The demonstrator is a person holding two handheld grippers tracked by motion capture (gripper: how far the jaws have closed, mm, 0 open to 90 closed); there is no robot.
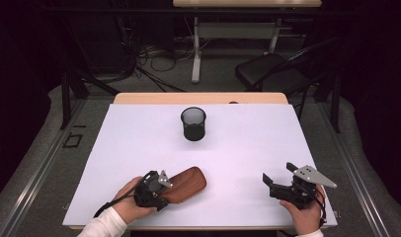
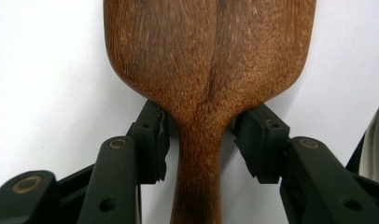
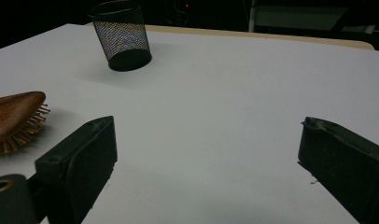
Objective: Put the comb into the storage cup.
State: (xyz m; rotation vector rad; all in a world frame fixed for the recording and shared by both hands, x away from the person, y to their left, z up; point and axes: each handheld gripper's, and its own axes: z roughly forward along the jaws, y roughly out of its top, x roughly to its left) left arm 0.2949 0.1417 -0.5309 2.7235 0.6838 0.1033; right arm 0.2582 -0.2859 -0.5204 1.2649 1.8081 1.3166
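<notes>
The left gripper (image 2: 200,140), two black jaws with ribbed rubber pads, straddles the neck of a wooden hairbrush (image 2: 208,60). A thin gap shows between each pad and the handle, so the jaws stand open around it rather than clamped. The brush is reddish-brown wood with visible grain, a broad rounded paddle head narrowing to a slim handle. It lies back-up on a smooth white table (image 1: 139,133), near the person's edge. Short tan bristles (image 3: 19,133) poke out from under its head. Beyond the brush, toward the far edge, stands a round black wire-mesh cup (image 1: 193,123), upright and slightly tapered. Well to the right of the brush, the right gripper (image 1: 280,174) rests in the person's hand, its blunt black jaws spread wide, holding nothing.
</notes>
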